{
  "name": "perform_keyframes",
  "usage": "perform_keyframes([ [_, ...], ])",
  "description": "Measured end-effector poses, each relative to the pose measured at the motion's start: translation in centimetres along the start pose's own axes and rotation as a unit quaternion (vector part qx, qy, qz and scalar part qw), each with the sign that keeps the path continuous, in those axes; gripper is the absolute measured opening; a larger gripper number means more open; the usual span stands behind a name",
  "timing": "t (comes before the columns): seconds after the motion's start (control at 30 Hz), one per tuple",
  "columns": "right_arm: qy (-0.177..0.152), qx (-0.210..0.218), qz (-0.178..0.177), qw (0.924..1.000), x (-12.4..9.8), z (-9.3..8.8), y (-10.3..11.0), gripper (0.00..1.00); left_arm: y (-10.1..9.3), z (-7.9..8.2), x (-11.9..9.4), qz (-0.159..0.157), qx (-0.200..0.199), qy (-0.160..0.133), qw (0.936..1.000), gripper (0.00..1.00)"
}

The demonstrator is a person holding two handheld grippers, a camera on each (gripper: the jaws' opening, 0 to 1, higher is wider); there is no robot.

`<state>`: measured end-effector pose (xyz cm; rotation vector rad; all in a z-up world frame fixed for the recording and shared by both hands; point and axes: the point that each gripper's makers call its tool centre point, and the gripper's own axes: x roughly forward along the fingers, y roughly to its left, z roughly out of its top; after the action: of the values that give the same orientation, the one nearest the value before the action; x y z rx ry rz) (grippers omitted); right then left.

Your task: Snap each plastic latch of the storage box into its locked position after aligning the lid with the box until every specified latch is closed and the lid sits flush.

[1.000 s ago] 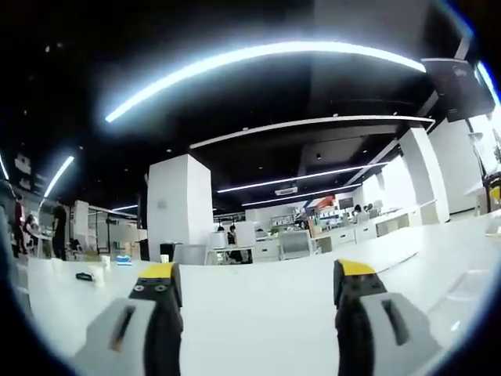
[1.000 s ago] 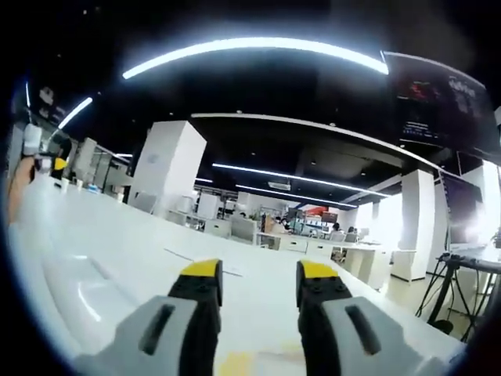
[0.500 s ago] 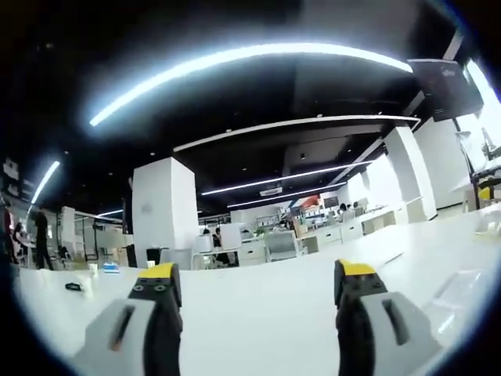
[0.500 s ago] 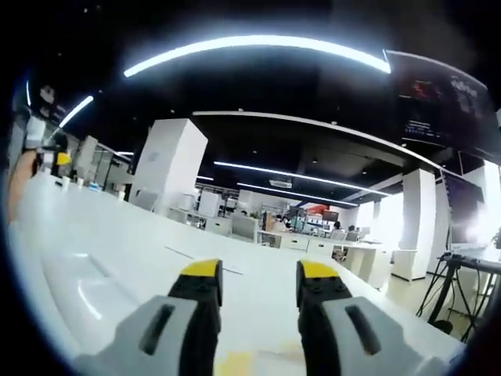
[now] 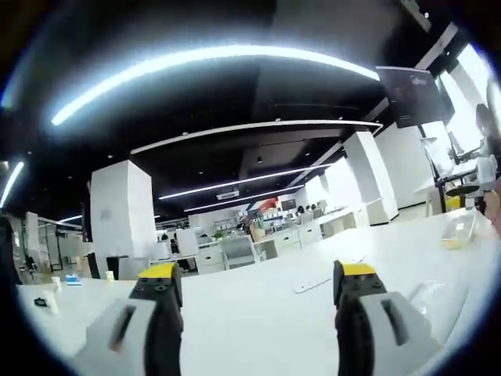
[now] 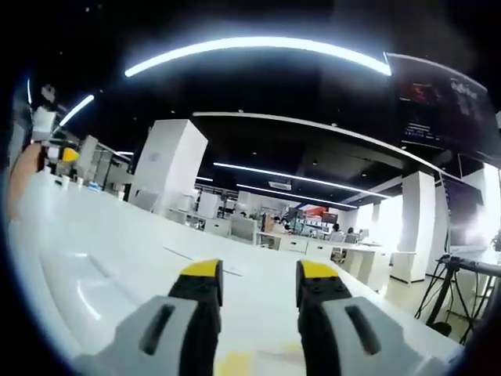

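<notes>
**A:** Where do you stand with the latches?

**B:** Not started, by my reckoning. My left tool (image 5: 256, 294) has its jaws spread wide with nothing between them, and my right tool (image 6: 259, 294) has its jaws parted more narrowly, also bare. Both hang level over the white surface (image 5: 258, 329), aimed out across the room, not down at any box.

**A:** So where is the storage box?

**B:** I can't point to it for certain. In the left gripper view, just right of my left tool, a clear plastic piece (image 5: 438, 301) lies flat on the surface. In the right gripper view a similar clear sheet (image 6: 86, 286) lies just left of my right tool. It may be the same piece, perhaps the lid, but glare washes it out and I see no latch.

**A:** What does the next move call for?

**B:** I judge I must tip both tools down toward that plastic, find the box and its lid, and line them up before pressing anything.

**A:** Anything else beyond the plastic?

**B:** Farther right of my left tool, a small clear container (image 5: 456, 233) with something yellow in it. Ahead of that tool, a thin flat strip (image 5: 317, 283) on the surface. Far behind it all, a white pillar (image 5: 119, 219), rows of desks and a curved ceiling light (image 5: 211, 61).

**A:** Anything in the way?

**B:** Nothing lies between my tools and the plastic. The other tool (image 6: 47, 145) with a hand sits well off to the left in the right gripper view.
</notes>
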<state>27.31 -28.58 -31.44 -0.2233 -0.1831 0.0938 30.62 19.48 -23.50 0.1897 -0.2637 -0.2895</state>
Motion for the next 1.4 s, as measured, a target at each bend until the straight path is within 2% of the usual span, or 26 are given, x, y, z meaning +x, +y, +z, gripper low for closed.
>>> perform_keyframes([
  [0.4,-0.003,-0.002,-0.002,1.0,-0.2,0.2,-0.1,0.36,-5.6,0.4,2.7,-0.083,0.009,0.015,0.9964,0.78],
  [0.6,-0.002,-0.004,-0.005,1.0,-0.3,0.2,-0.3,0.36,-10.5,1.1,4.1,-0.156,0.025,0.025,0.9872,0.78],
  [1.0,0.001,-0.007,-0.007,1.0,-0.3,0.0,-0.5,0.35,-16.2,1.5,5.4,-0.226,0.037,0.032,0.9728,0.78],
  [1.27,0.004,-0.009,-0.012,0.9999,-0.3,-0.1,-0.8,0.35,-20.1,1.7,5.8,-0.275,0.051,0.037,0.9594,0.77],
  [1.3,0.005,-0.01,-0.013,0.9999,-0.3,-0.2,-0.8,0.35,-20.9,1.7,5.8,-0.287,0.05,0.039,0.9559,0.77],
  [1.4,0.005,-0.011,-0.014,0.9998,-0.3,-0.2,-0.9,0.35,-21.7,1.7,5.9,-0.299,0.05,0.04,0.9522,0.77],
])
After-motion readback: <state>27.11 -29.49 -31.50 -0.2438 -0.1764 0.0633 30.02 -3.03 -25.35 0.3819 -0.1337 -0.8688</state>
